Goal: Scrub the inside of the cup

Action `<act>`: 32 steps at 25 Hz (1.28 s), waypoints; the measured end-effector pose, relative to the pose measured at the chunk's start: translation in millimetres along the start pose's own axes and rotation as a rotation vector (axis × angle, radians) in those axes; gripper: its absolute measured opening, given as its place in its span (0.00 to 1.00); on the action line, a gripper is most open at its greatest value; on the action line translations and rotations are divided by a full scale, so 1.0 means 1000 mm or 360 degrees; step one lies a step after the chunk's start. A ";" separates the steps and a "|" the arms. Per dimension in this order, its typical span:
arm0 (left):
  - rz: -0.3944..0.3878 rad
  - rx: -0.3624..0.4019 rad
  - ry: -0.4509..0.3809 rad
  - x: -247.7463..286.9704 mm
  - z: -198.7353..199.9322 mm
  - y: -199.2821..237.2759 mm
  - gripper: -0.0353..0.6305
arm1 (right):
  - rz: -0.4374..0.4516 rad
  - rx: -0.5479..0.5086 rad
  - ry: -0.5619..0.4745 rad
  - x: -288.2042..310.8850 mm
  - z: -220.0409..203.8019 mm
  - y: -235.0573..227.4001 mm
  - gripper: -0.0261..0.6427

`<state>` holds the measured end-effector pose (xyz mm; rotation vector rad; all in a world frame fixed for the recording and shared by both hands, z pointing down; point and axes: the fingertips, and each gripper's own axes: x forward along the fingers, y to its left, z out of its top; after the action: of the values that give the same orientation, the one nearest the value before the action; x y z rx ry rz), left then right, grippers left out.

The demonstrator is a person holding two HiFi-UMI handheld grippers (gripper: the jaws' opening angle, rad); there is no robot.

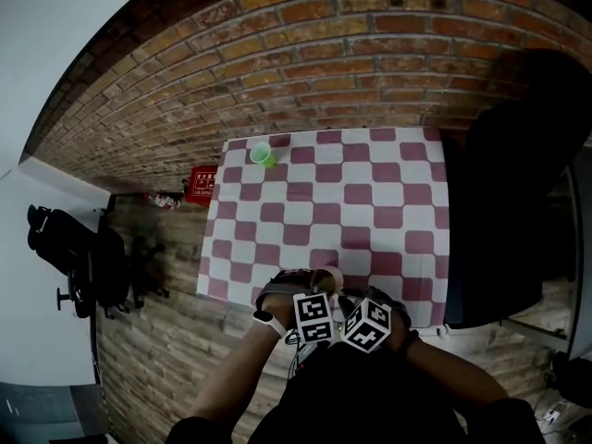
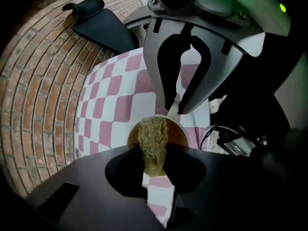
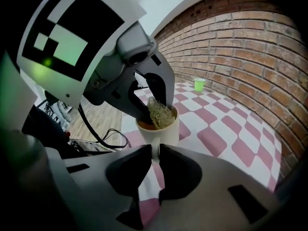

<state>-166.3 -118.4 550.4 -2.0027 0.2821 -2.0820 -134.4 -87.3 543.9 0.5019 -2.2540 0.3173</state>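
green cup [image 3: 198, 84] stands well apart from cream cup [image 3: 164, 131].

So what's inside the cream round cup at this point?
A straw-coloured fibrous scrubbing pad, pinched in the left gripper, fills the mouth of the cream cup; an orange-brown inner wall shows around it. The cup's bottom is covered by the pad.
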 end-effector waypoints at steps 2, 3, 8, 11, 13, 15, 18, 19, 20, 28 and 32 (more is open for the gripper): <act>-0.0102 -0.0009 0.0011 -0.007 -0.001 -0.001 0.18 | -0.0006 0.0006 -0.0001 0.000 0.000 -0.002 0.14; -0.0176 -0.0035 0.0008 -0.015 -0.001 -0.002 0.18 | -0.0008 0.0012 -0.0001 -0.001 0.000 -0.003 0.14; -0.0537 -0.0311 -0.0148 -0.080 -0.002 -0.004 0.18 | -0.0012 0.0056 -0.0006 -0.003 -0.003 -0.005 0.14; -0.0462 -0.0465 -0.0221 -0.104 -0.014 0.015 0.18 | -0.0016 0.0062 -0.0014 -0.003 -0.003 -0.006 0.14; -0.0313 -0.0549 -0.0182 -0.097 -0.023 0.030 0.18 | -0.0021 0.0065 -0.0017 -0.003 -0.003 -0.007 0.14; -0.0283 -0.0662 -0.0120 -0.077 -0.026 0.028 0.18 | -0.0024 0.0067 -0.0012 -0.002 -0.003 -0.007 0.14; -0.0324 -0.0876 -0.0137 -0.043 -0.018 0.012 0.18 | -0.0020 0.0043 -0.0026 -0.002 0.000 -0.002 0.14; -0.0292 -0.0905 -0.0145 -0.034 -0.015 0.010 0.18 | -0.0017 0.0029 -0.0036 -0.003 0.003 0.000 0.14; -0.0245 -0.0896 -0.0140 -0.028 -0.013 0.010 0.18 | -0.0016 0.0012 -0.0040 -0.003 0.005 0.001 0.14; -0.0232 -0.0792 -0.0043 -0.011 0.002 0.010 0.18 | -0.0021 -0.0007 0.0008 0.001 -0.001 0.002 0.14; -0.0564 -0.1103 -0.0110 -0.027 0.003 -0.006 0.17 | -0.0009 0.0011 0.0015 -0.001 -0.004 0.002 0.13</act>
<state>-162.3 -104.5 527.0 -2.6703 0.7751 -2.3303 -132.5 -83.5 545.1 0.5095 -2.2425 0.3240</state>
